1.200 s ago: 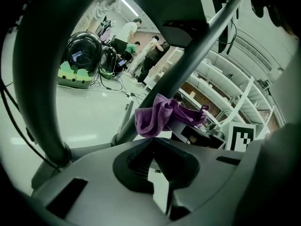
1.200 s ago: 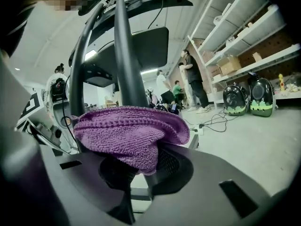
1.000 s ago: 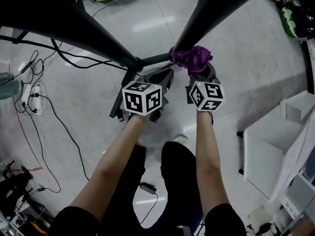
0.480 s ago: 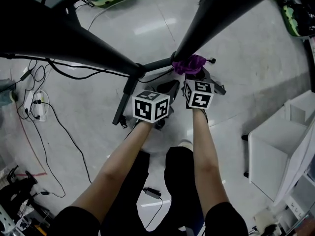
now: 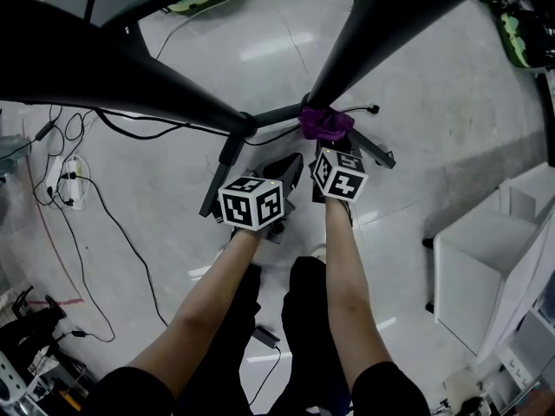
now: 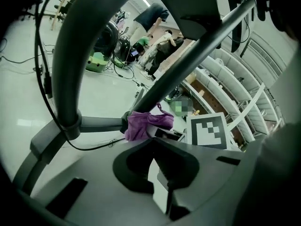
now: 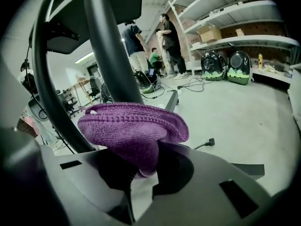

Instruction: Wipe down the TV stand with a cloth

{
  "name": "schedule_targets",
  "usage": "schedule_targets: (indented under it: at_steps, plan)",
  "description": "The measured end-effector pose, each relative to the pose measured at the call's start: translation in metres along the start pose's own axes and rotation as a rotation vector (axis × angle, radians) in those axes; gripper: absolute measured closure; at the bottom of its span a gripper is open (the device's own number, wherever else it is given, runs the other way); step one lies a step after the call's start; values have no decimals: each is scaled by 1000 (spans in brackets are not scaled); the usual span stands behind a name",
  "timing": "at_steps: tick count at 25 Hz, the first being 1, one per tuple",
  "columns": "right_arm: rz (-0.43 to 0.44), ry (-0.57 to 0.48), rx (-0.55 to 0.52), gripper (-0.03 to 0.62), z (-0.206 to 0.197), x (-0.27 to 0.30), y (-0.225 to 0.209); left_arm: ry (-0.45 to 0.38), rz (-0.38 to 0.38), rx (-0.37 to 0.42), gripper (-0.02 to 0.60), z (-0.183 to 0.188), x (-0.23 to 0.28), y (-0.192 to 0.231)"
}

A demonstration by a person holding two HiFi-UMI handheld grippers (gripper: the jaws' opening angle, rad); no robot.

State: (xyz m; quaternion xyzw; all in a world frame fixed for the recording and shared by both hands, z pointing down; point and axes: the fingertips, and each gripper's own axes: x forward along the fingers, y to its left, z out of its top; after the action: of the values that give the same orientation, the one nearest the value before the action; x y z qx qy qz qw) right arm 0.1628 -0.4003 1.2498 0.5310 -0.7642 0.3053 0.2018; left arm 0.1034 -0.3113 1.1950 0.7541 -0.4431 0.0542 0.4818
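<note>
- The right tool point(image 5: 329, 146) is clamped on a purple cloth point(image 5: 325, 123). The right gripper view shows its jaws pinching the lower fold of the cloth point(image 7: 131, 126), while the rest bulges above them.
- In the head view the cloth is pressed against the black TV stand point(image 5: 381, 24). It sits where a short crossbar point(image 5: 277, 113) meets the right-hand leg, low above the floor point(image 5: 434, 120).
- The left tool point(image 5: 286, 165) is just beside the right one and a little nearer the person. It is below the crossbar and apart from the stand.
- In the left gripper view its jaws are drawn together at the tips, with nothing between them. Past them are the cloth and the right tool's marker cube point(image 6: 208, 131).
- Black cables point(image 5: 113, 224) trail over the floor on the left, by a power strip point(image 5: 68, 173).
- A white cabinet point(image 5: 473, 267) stands on the right.
- In the right gripper view, people point(image 7: 134, 41) stand well beyond the stand, near shelves point(image 7: 225, 8).
</note>
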Motion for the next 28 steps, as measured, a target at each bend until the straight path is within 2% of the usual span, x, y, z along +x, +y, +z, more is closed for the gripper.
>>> schedule_targets:
  at_steps: [6,11,16,22,25,28]
  plan:
    - [-24,-51,80,525,-2,-74,14,-55,42,-33,575,-2,-49,-14]
    - [69,-136,52,525,26,-161,53,-79,127,19,575,-6,-110,-33]
    - [100,-263,85,525,112,-252,84,-147,129,94,575,42,-168,-95]
    - [174,-417,-15,525,244,-344,128,-235,71,272,575,134,-224,-204]
    - [218,-478,-35,525,299,-382,141,-284,19,298,575,185,-244,-251]
    - [240,-510,-33,525,339,-425,154,-332,3,329,575,230,-273,-290]
